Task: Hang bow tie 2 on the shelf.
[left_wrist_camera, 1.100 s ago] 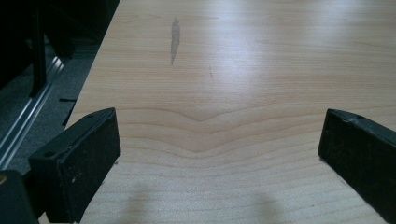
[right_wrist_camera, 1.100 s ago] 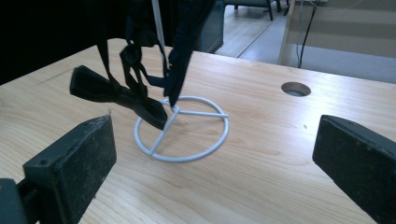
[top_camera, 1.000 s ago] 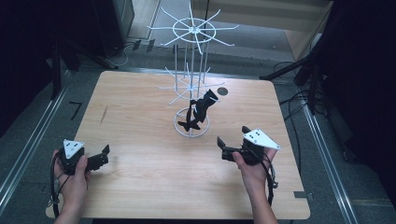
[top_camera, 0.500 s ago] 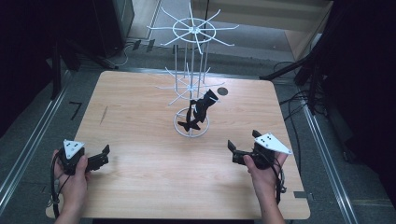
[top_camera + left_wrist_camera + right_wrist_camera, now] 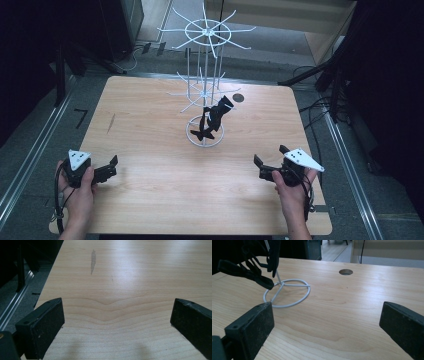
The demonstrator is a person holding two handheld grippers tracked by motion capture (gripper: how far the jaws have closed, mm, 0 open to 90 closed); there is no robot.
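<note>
A white wire display rack (image 5: 205,60) stands on a ring base (image 5: 205,135) in the middle of the wooden table (image 5: 150,125). A black strap-like item (image 5: 212,120) hangs from one of its lower arms, down near the base. My left gripper (image 5: 111,167) is open at the near left, its jaws (image 5: 117,312) wide over bare wood. My right gripper (image 5: 270,156) is open at the near right, apart from the rack. In the right gripper view the ring base (image 5: 287,293) and the black item (image 5: 249,267) lie ahead to the left of my empty right gripper (image 5: 327,312).
A round cable hole (image 5: 238,98) sits in the table behind and to the right of the rack, also seen as the hole (image 5: 345,272) in the right gripper view. A dark smear (image 5: 93,260) marks the wood at the left. Metal floor rails (image 5: 30,150) flank the table.
My right gripper has drawn back from the rack, to the right and toward the near edge. The left gripper has barely moved. The black item still hangs on the rack.
</note>
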